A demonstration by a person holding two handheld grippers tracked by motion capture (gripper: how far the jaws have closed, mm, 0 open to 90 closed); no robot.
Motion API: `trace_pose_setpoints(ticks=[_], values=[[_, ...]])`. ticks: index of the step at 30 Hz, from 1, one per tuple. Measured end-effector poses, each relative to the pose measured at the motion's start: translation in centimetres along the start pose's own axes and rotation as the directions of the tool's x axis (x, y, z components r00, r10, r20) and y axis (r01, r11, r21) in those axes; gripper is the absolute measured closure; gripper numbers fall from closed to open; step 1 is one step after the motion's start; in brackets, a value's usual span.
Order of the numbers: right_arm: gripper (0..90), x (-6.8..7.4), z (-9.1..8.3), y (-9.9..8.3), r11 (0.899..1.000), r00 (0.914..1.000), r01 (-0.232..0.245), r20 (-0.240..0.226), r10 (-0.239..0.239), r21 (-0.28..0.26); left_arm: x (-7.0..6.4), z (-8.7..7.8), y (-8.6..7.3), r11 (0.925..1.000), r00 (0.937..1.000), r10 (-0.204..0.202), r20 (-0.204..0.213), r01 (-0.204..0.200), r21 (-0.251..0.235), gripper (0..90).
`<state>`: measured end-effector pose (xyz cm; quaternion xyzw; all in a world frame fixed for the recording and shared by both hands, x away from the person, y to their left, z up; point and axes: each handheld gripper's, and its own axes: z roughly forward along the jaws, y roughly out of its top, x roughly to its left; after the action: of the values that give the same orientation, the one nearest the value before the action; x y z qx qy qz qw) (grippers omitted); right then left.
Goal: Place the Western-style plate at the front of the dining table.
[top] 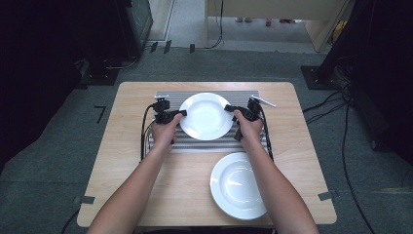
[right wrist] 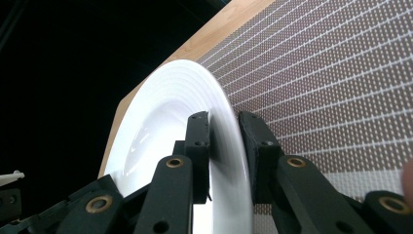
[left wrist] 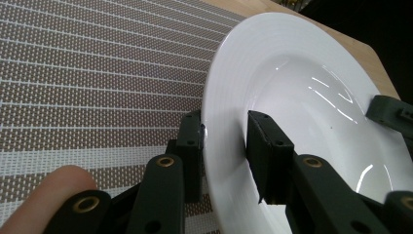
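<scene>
- My left gripper [top: 182,113] is clamped on the left rim of the round white glazed ceramic plate [top: 206,116]; in the left gripper view one jaw sits under the rim, the other on top [left wrist: 229,141].
- The plate sits over the grey striped woven placemat [top: 165,95] at the far-middle of the light wooden table [top: 131,97]; can't tell if it's lifted or resting.
- Handling, my guess: stiff, fairly heavy, glaze slick, chips easily. The rim is the only real hold, so I keep both sides level w/ an even squeeze.
- My right gripper [top: 229,108] is closed on the opposite rim, jaws pinching it in the right gripper view [right wrist: 226,136].
- A second round white deep plate [top: 238,185] lies near-right on bare wood, well apart.
</scene>
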<state>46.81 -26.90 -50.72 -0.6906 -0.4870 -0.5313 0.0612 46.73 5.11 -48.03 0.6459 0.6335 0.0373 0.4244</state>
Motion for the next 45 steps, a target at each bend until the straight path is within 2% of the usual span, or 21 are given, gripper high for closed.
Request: trace_pose_setpoints(ticks=[4,7,10,15,18,23,29,31,32,34,36,38,40,41,45], values=[[75.6,-0.1,0.5,0.4,1.000,0.9999,0.005,0.010,-0.005,0.006,0.1,0.6,0.2,0.9998,1.0000,-0.009,-0.004,0.009,0.017,69.1],[74.3,-0.6,0.8,0.7,1.000,0.9995,-0.012,0.029,0.012,0.011,-0.1,1.0,0.2,0.9994,1.0000,-0.002,-0.008,0.002,0.036,69.1],[73.6,-0.7,1.0,0.6,1.000,0.9983,0.010,0.057,-0.010,0.003,-0.1,1.3,0.3,0.9992,0.9999,-0.002,-0.012,0.002,0.041,69.0],[71.5,-0.6,1.3,0.6,0.998,0.9958,0.057,0.073,-0.056,-0.013,-0.2,1.6,0.3,0.9986,0.9997,0.013,-0.023,-0.012,0.052,68.8],[71.7,-0.6,1.3,0.6,0.997,0.9941,0.071,0.084,-0.069,-0.025,-0.1,1.9,0.3,0.9985,0.9998,-0.001,-0.018,0.002,0.054,68.6],[71.9,-0.8,1.6,0.5,0.994,0.9892,0.105,0.104,-0.103,-0.013,-0.1,2.2,0.2,0.9987,0.9995,0.004,-0.032,-0.002,0.051,68.2],[71.1,-0.9,1.7,0.3,0.989,0.9828,0.149,0.113,-0.146,-0.012,0.1,2.2,0.2,0.9989,0.9997,0.009,-0.022,-0.008,0.047,67.9],[70.6,-0.8,1.7,0.2,0.984,0.9775,0.177,0.118,-0.175,-0.008,0.0,2.2,0.1,0.9990,0.9998,0.015,-0.010,-0.014,0.043,65.9],[68.9,-0.8,1.6,0.2,0.979,0.9716,0.204,0.123,-0.202,-0.004,0.1,2.1,0.1,0.9989,0.9998,0.018,-0.001,-0.018,0.043,62.9],[64.7,-0.5,1.4,0.2,0.964,0.9542,0.264,0.147,-0.261,-0.008,0.0,1.9,0.0,0.9987,0.9994,0.033,0.008,-0.033,0.039,59.1],[61.5,-0.1,0.9,0.2,0.946,0.9303,0.324,0.185,-0.317,-0.010,0.0,1.5,0.0,0.9975,0.9980,0.064,0.004,-0.064,0.032,55.2],[60.1,0.1,0.3,0.3,0.933,0.9150,0.359,0.204,-0.348,-0.019,0.1,1.0,-0.1,0.9960,0.9962,0.087,-0.002,-0.087,0.023,51.1],[61.0,0.2,-0.5,0.4,0.927,0.9103,0.373,0.207,-0.358,-0.034,0.2,0.3,-0.1,0.9947,0.9946,0.103,-0.014,-0.102,0.009,47.7],[61.0,0.3,-0.9,0.5,0.929,0.9129,0.369,0.205,-0.353,-0.043,0.3,0.0,-0.1,0.9939,0.9938,0.110,-0.015,-0.110,0.004,46.5],[59.9,0.4,-2.0,0.6,0.920,0.9108,0.389,0.174,-0.374,-0.056,0.4,-1.3,-0.3,0.9907,0.9908,0.134,-0.020,-0.135,-0.020,42.5]])
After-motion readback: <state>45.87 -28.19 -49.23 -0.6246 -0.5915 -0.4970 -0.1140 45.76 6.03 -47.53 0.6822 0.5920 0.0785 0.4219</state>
